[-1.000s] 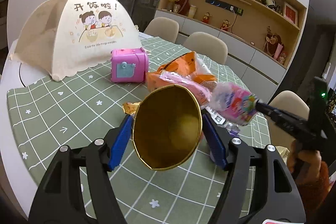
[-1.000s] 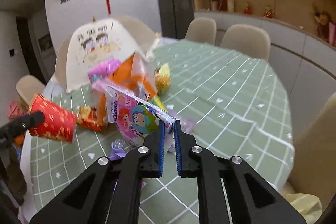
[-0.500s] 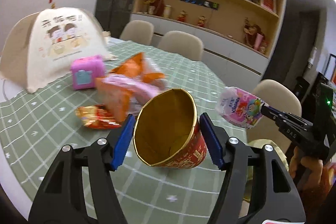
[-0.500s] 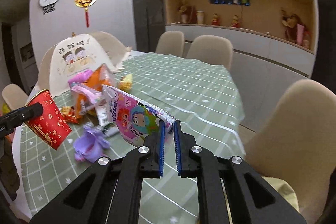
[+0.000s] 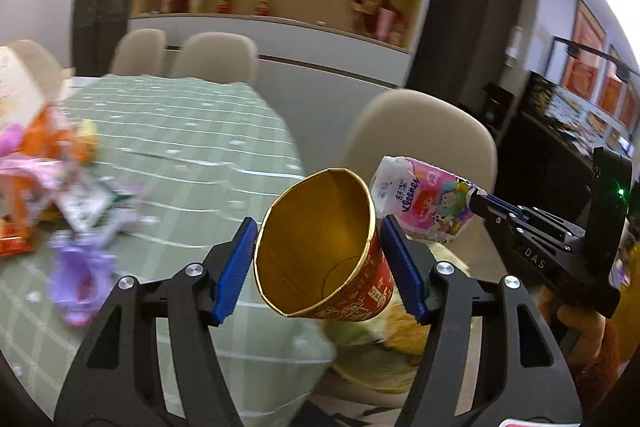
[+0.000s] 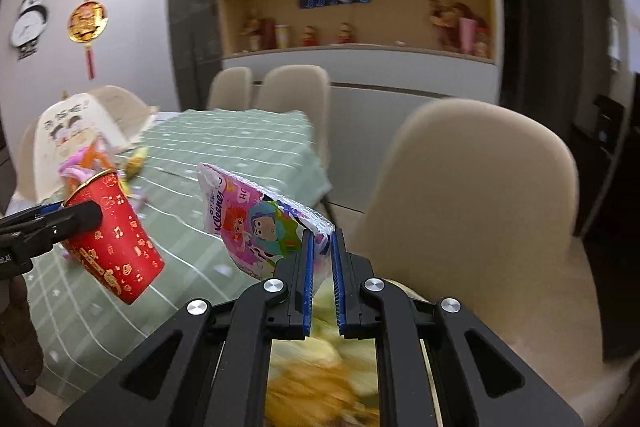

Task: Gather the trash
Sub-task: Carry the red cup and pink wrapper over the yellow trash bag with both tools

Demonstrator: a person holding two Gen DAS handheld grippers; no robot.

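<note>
My left gripper (image 5: 318, 241) is shut on a red paper cup (image 5: 320, 247) with a gold inside, its mouth tilted toward the camera, past the table's edge. In the right wrist view the same cup (image 6: 114, 233) hangs at the left, held by the left gripper (image 6: 76, 215). My right gripper (image 6: 321, 241) is shut on one end of a pink cartoon tissue packet (image 6: 256, 223). In the left wrist view that packet (image 5: 424, 205) sticks out leftward from the right gripper (image 5: 478, 203). Below both grippers lies a blurred yellowish bag (image 6: 320, 379) with orange contents.
More wrappers and a purple scrap (image 5: 80, 275) lie on the green checked tablecloth (image 5: 192, 155) at the left. A cream food cover (image 6: 80, 131) stands at the table's far end. A beige chair (image 6: 472, 187) is close on the right, with more chairs and a shelf wall behind.
Both grippers have swung right, off the table toward the chair, carrying the cup and the tissue packet. The trash pile now sits far left, and the yellowish bag has come into view below.
</note>
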